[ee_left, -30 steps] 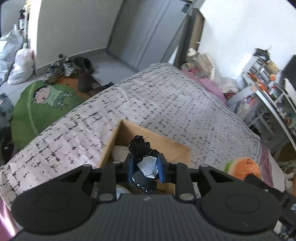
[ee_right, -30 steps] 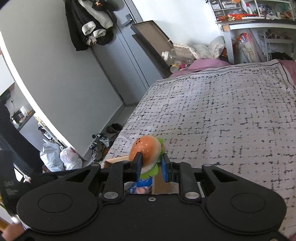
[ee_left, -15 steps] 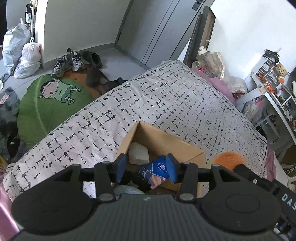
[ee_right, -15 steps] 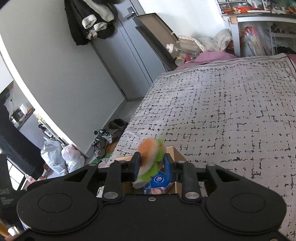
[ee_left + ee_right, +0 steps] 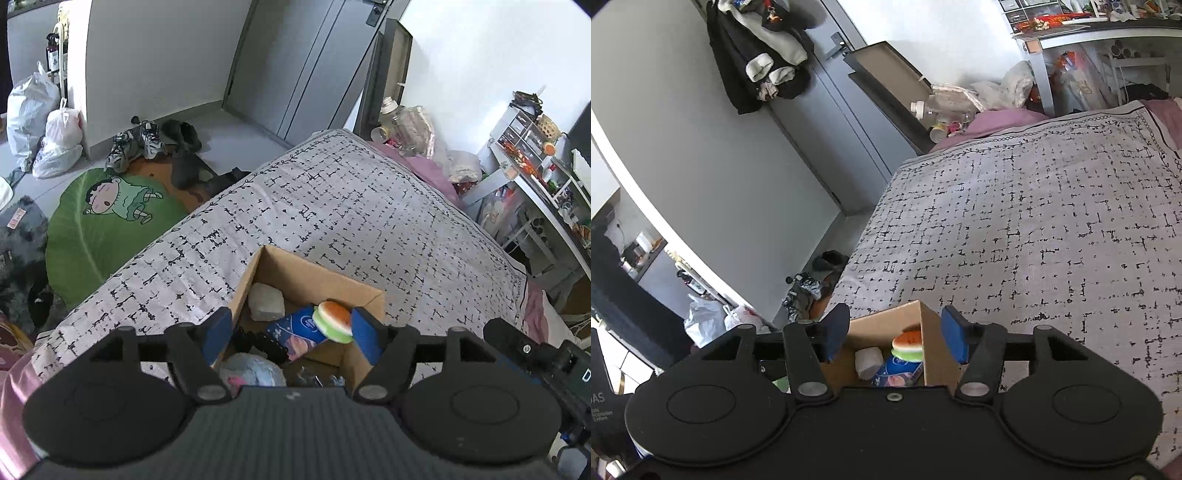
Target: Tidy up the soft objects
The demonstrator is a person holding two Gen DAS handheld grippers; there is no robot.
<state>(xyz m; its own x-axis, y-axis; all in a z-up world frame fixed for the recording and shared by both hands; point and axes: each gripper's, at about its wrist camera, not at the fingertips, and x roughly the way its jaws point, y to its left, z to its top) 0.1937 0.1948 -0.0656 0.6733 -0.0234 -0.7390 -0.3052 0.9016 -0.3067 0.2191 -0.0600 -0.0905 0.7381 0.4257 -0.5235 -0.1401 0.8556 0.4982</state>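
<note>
An open cardboard box point(image 5: 317, 271) point(image 5: 886, 321) sits on the patterned bedspread point(image 5: 332, 206). Inside lie a plush burger point(image 5: 332, 320) point(image 5: 908, 345), a blue tissue pack point(image 5: 299, 332) point(image 5: 897, 371), a white soft lump point(image 5: 266, 306) point(image 5: 868, 362), a black item point(image 5: 258, 343) and a pale blue plush point(image 5: 251, 371). My left gripper point(image 5: 291, 334) is open and empty just above the box. My right gripper point(image 5: 897, 338) is open and empty above the box, the burger lying below it.
The bed edge drops at the left to a floor with a green cartoon rug point(image 5: 107, 218), shoes point(image 5: 147, 142) and plastic bags point(image 5: 44, 129). A cluttered desk and shelves point(image 5: 535, 177) stand at the right. Wide bedspread lies beyond the box point(image 5: 1052, 229).
My left gripper opened and let the black item fall into the box. My right gripper then opened and dropped the plush burger into the box.
</note>
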